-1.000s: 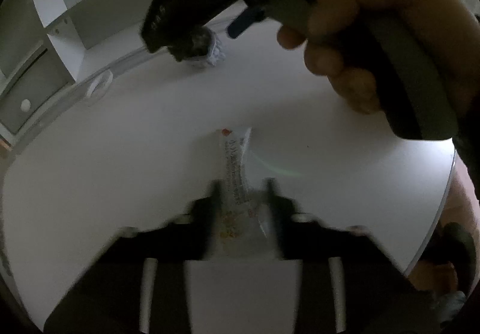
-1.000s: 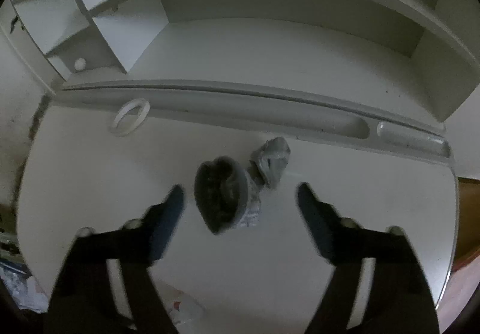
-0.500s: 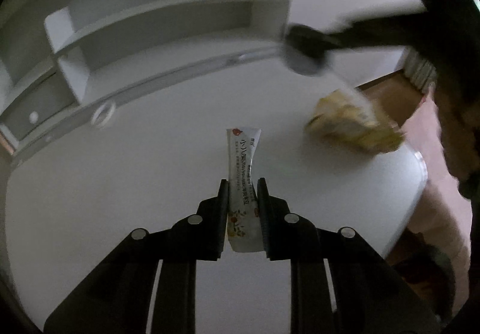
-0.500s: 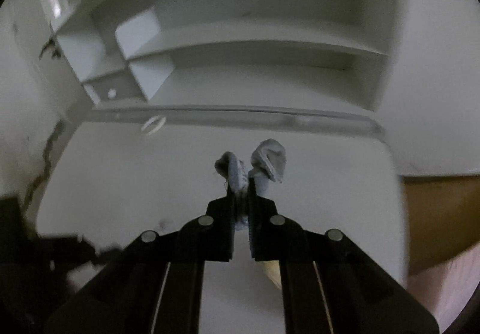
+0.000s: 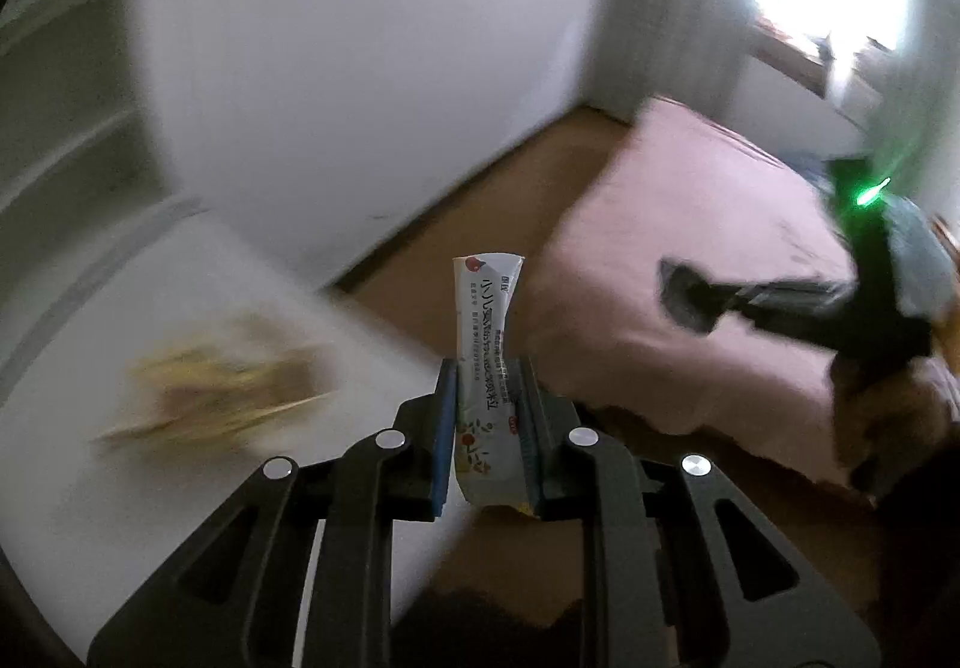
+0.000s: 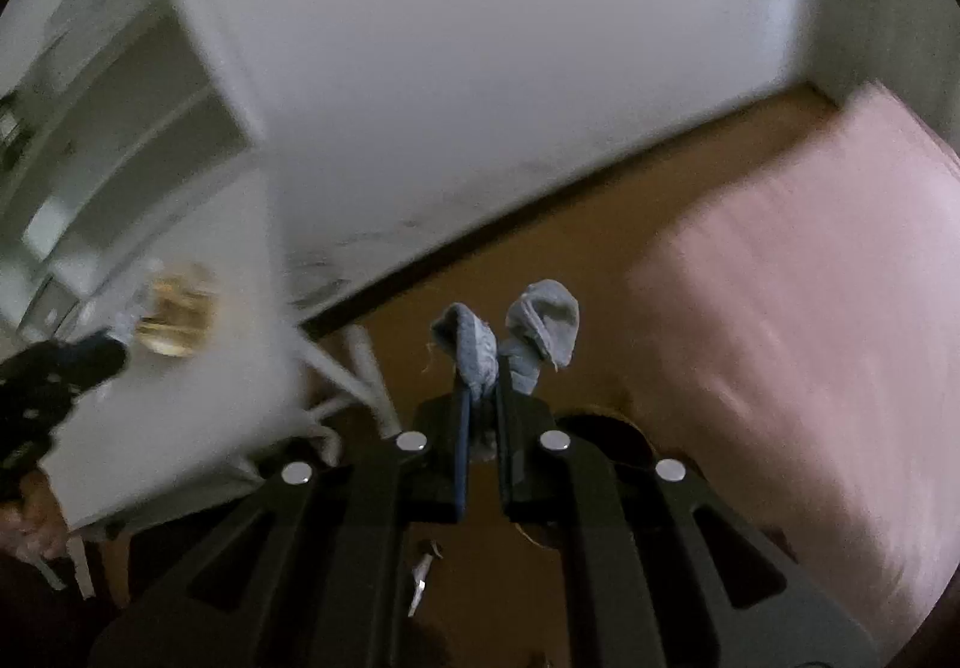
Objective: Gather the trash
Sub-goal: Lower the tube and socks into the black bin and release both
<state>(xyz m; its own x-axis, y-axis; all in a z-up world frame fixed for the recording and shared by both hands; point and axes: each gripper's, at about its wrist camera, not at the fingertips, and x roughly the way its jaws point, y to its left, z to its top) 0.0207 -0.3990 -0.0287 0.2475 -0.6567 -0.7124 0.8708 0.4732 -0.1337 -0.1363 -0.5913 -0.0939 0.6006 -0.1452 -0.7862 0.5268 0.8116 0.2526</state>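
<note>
My left gripper (image 5: 485, 368) is shut on a white printed sachet wrapper (image 5: 485, 326), which stands upright between the pads, past the table's right edge. My right gripper (image 6: 481, 368) is shut on crumpled grey-white trash (image 6: 510, 335), held over the brown floor. In the left wrist view the right gripper (image 5: 690, 296) shows at the right, above the pink bed. In the right wrist view the left gripper (image 6: 102, 362) shows dark at the far left.
A blurred yellow wrapper (image 5: 222, 386) lies on the white table (image 5: 90, 464); it also shows in the right wrist view (image 6: 174, 320). A pink bed (image 6: 810, 278) fills the right. A white wall (image 6: 480, 68) and brown floor (image 6: 540, 260) lie ahead.
Both grippers have swung right, away from the desk shelves and off the table, each carrying its piece of trash. The view now faces the wall, floor and bed.
</note>
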